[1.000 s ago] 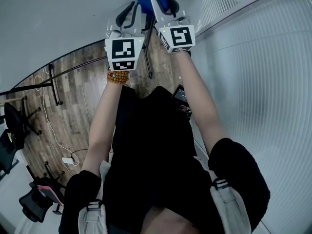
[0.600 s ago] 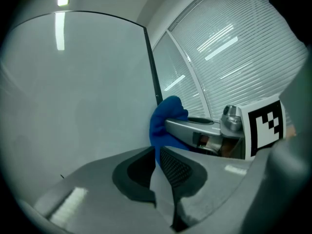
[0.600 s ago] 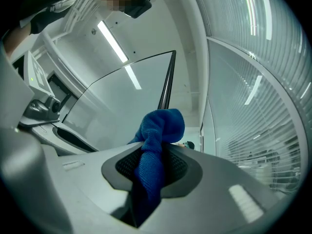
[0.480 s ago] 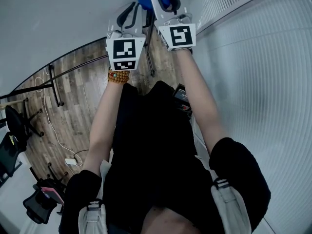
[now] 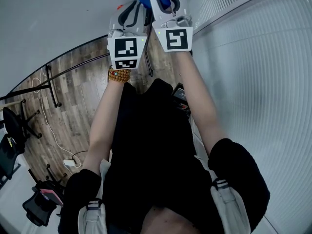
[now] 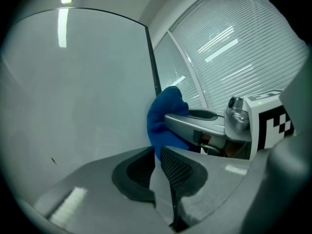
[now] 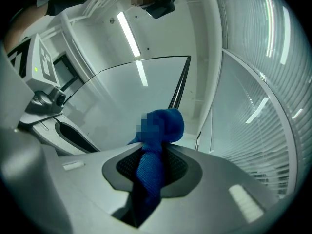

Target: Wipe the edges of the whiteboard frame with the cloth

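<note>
Blue cloth (image 7: 158, 130) sits pinched in the right gripper (image 7: 152, 165)'s fingers, with the left gripper (image 6: 158, 155) just beside, fingers pressed nearly together on nothing. Ahead, the cloth meets the whiteboard frame (image 7: 179, 87)'s dark edge, which runs on straight beyond it, so the stroke likely follows that line.

readable text: none | labels, numbers, signs: none legible

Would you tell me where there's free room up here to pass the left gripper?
The whiteboard face left of the frame is bare, so there is room there. It is crowded at the frame itself: the right gripper, shut on the cloth, sits close beside the left gripper, with blinds beyond.
</note>
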The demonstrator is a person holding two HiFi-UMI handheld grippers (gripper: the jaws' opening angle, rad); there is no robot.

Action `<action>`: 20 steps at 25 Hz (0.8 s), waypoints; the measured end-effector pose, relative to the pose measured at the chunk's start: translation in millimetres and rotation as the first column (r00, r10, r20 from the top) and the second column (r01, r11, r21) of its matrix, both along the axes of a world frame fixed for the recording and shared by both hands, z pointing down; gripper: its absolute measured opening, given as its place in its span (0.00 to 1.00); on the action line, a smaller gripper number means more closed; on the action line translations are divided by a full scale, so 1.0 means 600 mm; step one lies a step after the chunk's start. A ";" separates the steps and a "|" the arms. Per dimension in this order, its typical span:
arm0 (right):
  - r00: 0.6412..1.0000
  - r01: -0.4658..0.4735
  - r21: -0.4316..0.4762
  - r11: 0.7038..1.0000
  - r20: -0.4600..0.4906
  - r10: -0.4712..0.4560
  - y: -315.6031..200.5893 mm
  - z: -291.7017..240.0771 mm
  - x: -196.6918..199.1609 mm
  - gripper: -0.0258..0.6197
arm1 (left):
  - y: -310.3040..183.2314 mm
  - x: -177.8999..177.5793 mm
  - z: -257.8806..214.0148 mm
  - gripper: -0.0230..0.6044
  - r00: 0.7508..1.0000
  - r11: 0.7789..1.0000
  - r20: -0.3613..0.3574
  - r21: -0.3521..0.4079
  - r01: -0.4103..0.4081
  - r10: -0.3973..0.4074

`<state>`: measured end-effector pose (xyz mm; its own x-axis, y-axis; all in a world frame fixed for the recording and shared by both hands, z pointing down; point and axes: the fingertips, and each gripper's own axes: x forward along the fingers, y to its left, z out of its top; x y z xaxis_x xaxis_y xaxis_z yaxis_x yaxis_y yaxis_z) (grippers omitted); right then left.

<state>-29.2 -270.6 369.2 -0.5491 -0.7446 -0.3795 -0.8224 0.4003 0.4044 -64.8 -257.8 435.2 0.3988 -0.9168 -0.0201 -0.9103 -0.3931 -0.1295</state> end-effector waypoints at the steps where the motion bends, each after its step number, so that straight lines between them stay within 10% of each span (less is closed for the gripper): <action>1: 1.000 0.004 0.002 1.000 -0.010 -0.004 0.004 -0.001 -0.002 0.20 | 0.001 -0.002 -0.002 0.09 1.000 1.000 -0.002 0.000 0.001 -0.001; 6: 0.981 -0.045 -0.067 0.997 -0.190 0.032 0.001 0.070 -0.014 0.18 | -0.004 -0.008 0.003 0.09 1.000 1.000 -0.002 -0.004 0.009 -0.009; 20: 0.990 -0.062 -0.132 0.989 -0.135 0.044 -0.006 0.163 -0.017 0.18 | -0.011 -0.034 0.045 0.09 1.000 0.999 0.020 -0.034 0.022 -0.021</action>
<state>-39.4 -274.2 466.9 -0.5459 -0.8136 -0.2001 -0.7871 0.4163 0.4551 -85.1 -264.4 462.1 0.3793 -0.9251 0.0194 -0.9159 -0.3783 -0.1342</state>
